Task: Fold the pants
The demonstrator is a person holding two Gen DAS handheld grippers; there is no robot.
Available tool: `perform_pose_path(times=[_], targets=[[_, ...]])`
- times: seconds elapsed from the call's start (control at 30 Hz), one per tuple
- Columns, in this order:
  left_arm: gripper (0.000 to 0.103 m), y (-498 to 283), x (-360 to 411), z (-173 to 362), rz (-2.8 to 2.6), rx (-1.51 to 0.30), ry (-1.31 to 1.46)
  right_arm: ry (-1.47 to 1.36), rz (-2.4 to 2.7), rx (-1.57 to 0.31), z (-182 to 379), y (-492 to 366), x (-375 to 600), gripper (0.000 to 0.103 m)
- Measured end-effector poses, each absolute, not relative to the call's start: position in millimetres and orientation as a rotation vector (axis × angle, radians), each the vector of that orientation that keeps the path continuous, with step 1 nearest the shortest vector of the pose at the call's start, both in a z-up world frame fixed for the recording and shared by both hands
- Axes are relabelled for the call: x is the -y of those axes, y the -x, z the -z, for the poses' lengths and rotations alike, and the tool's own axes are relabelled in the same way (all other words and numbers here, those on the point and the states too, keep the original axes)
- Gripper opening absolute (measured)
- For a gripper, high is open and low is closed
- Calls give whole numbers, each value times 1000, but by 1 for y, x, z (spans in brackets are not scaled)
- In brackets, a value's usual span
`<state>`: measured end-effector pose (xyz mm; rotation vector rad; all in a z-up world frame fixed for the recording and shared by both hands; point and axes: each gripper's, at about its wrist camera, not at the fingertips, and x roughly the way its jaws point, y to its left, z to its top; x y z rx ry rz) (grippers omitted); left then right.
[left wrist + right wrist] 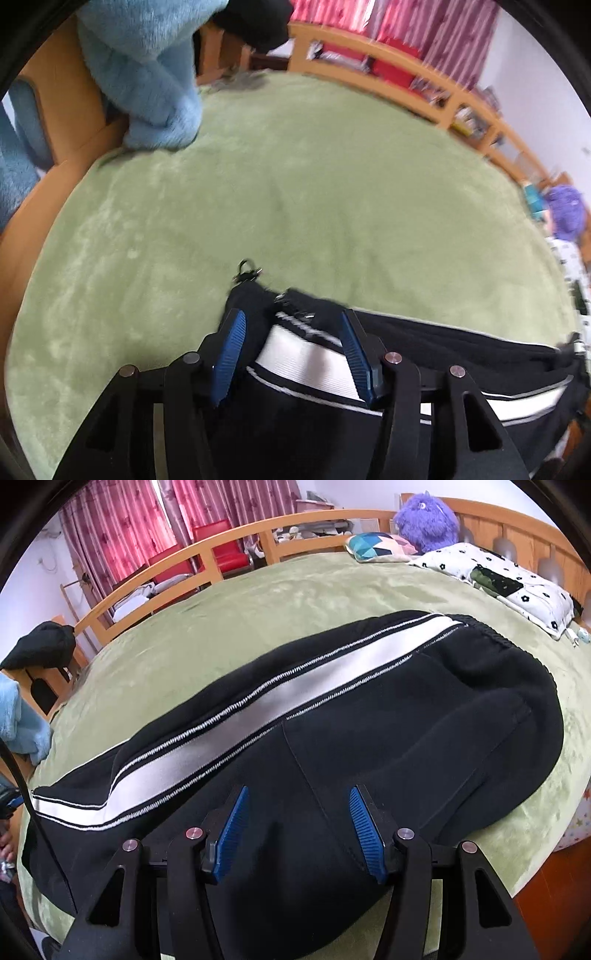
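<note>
Black pants (pixel 406 716) with a white side stripe (pixel 236 734) lie flat across a green bed cover (pixel 258 605), one leg on the other, waistband toward the pillows. My right gripper (pixel 295 801) is open, its blue pads (pixel 232 834) hovering over the seat of the pants. In the left wrist view the leg end of the pants (pixel 295 417) with its white stripe (pixel 310 362) and a zipper pull (pixel 247 271) lies between the open pads of my left gripper (pixel 291 325). Neither gripper holds cloth.
A wooden bed rail (pixel 229 546) runs along the far side. A flowered pillow (pixel 509 576), a patterned cushion (pixel 376 544) and a purple plush toy (pixel 428 520) lie at the head. A blue fleece (pixel 147 70) and a black garment (pixel 40 646) are at the foot. Green cover (pixel 295 192) lies beyond the pants.
</note>
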<state>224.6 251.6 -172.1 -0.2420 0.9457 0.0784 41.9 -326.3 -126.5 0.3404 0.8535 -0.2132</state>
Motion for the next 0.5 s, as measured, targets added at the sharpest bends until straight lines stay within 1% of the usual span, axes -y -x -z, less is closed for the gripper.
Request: perform_pose_path(times=[0.13,0.17,0.2,0.3,0.43,0.5], targets=[[50,-239,-242,197,-56,-1001,263,-324,235,-854,123,-33,329,56],[32,-240,-237,199,-82,-1004,230,-333,241,-857,123,-31,331,56],[23,-241,-236,200,-91,-1005,214,-339,245,-858,124,-31,332,56],[19,-231,-255,183,-71,-937,343,-358,260,-856,125,-30,338,56],[18,-211,-296,149,-183,-775,426,-349,273,-835,118,-26,342,56],[18,-215,-309,152,-176,-802,471,-348,271,-829,114,-23,345,56]])
